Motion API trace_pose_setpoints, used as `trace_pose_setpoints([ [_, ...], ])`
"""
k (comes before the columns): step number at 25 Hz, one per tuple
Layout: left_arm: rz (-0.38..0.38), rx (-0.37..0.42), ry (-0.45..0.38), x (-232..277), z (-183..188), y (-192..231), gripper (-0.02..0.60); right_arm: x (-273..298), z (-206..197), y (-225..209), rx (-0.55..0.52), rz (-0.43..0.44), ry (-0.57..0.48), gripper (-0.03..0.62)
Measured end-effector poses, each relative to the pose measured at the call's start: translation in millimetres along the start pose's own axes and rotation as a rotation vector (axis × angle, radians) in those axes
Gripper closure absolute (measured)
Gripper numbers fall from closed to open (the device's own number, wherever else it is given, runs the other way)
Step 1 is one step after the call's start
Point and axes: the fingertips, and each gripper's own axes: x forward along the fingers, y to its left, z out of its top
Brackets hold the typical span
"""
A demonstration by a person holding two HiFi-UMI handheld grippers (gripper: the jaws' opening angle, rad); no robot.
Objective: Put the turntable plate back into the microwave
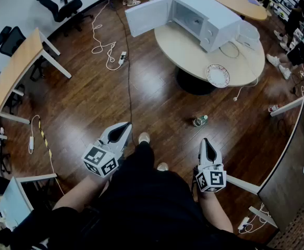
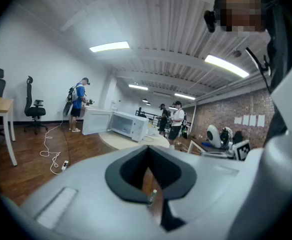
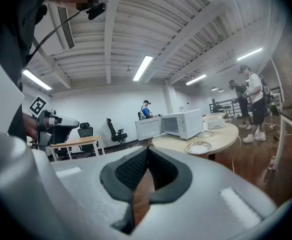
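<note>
both grippers are low, close to the person's body, over the wood floor (image 1: 141, 98) and well apart from the round table (image 1: 183, 48).

left gripper (image 1: 121, 131): own view shows the jaw tips pressed together, nothing pinched. only floor and a small bottle (image 1: 200, 120) lying on it show through the slot behind the pads.

right gripper (image 1: 207, 142): same state, fingertips closed against each other, nothing held. it points roughly toward the table.

turntable plate (image 1: 217, 75): lies flat on the round table, near the edge facing the person, at the table's right-hand part in the head view. white with a patterned rim. it's apart from the microwave (image 1: 206, 17), not touching it. the right gripper view sees it in front of the microwave too.

microwave: sits further back on the same table, door (image 1: 147, 15) swung wide open to the left in the head view, cavity exposed. can't tell what's inside the cavity.

other stuff: white cable and a power strip (image 1: 122, 58) on the floor left of the table, a wooden desk (image 1: 19, 66) at left, a black office chair (image 1: 58, 7) by the wall, a few people standing at the far side of the room.
</note>
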Motion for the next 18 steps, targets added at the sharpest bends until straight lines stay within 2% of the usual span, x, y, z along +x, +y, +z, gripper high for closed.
trace_pose_setpoints([
  [10, -0.02, 0.088, -0.031, 51.6, 47.2, 71.9, 0.578, 58.9, 17.1, -5.7, 0.002, -0.089, 0.017, 0.592],
  [14, -0.024, 0.033, -0.029, 69.6, 52.2, 102.1, 0.578, 87.4, 18.4, 1.0, -0.009, -0.092, 0.044, 0.592],
  [18, -0.033, 0.039, -0.05, 83.4, 64.8, 123.4, 0.578, 113.5, 25.7, 3.7, -0.013, -0.1, 0.051, 0.592],
])
